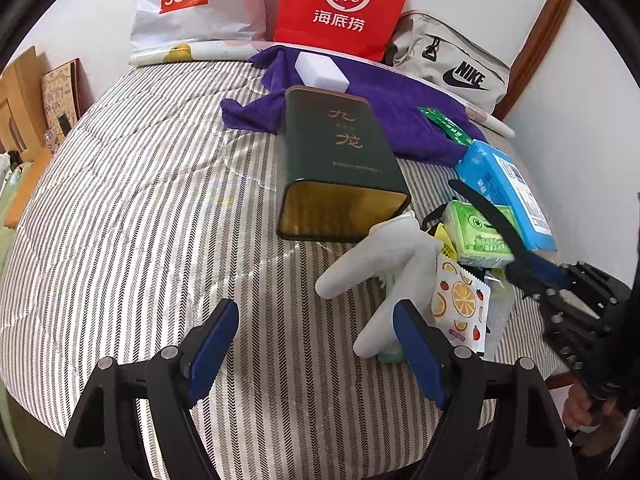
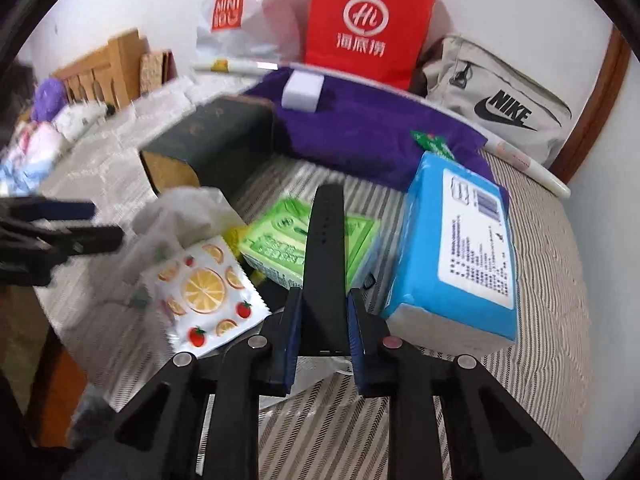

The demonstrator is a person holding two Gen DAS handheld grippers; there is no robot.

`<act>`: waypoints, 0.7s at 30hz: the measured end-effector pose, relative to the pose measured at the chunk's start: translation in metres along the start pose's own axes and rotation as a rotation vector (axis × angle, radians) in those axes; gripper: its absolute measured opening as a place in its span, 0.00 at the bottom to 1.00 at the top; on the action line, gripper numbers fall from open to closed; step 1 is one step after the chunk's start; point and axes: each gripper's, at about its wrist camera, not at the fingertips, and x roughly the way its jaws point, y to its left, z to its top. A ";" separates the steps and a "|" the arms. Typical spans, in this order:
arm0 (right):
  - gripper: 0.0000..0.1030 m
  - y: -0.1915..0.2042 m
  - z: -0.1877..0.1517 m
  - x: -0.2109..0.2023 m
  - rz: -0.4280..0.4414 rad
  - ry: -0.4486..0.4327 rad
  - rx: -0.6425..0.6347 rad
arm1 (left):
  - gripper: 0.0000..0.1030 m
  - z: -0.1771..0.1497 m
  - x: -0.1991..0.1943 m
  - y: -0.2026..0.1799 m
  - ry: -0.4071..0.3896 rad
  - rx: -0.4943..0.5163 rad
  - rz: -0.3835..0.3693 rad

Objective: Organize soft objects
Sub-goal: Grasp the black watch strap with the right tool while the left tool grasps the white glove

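My right gripper (image 2: pixel 325 300) is shut on a black strap (image 2: pixel 326 232), which sticks up from between the blue pads over a green tissue pack (image 2: pixel 276 248). In the left wrist view that gripper (image 1: pixel 536 280) comes in from the right with the strap (image 1: pixel 488 216) slanting across the tissue pack (image 1: pixel 480 236). My left gripper (image 1: pixel 316 312) stands open above the striped bedcover (image 1: pixel 140 220) with nothing between its fingers. A white glove (image 1: pixel 384 256) lies just past its right finger. Beside the glove are a fruit-print packet (image 1: pixel 460 304) and a blue wipes pack (image 1: pixel 504 188).
A dark green tin (image 1: pixel 340 160) lies on its side mid-bed, open end toward me. Behind it are a purple towel (image 1: pixel 384 96) with a white sponge (image 1: pixel 320 72), a red paper bag (image 1: pixel 344 4), a white shopping bag (image 1: pixel 192 0) and a grey Nike bag (image 1: pixel 452 64).
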 end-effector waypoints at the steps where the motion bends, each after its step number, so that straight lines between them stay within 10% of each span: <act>1: 0.21 -0.003 -0.001 -0.005 0.015 -0.015 0.010 | 0.76 0.000 0.000 -0.001 0.000 0.000 -0.002; 21: 0.21 -0.042 -0.056 -0.056 0.054 -0.070 0.090 | 0.76 0.023 0.024 -0.047 -0.029 0.066 -0.048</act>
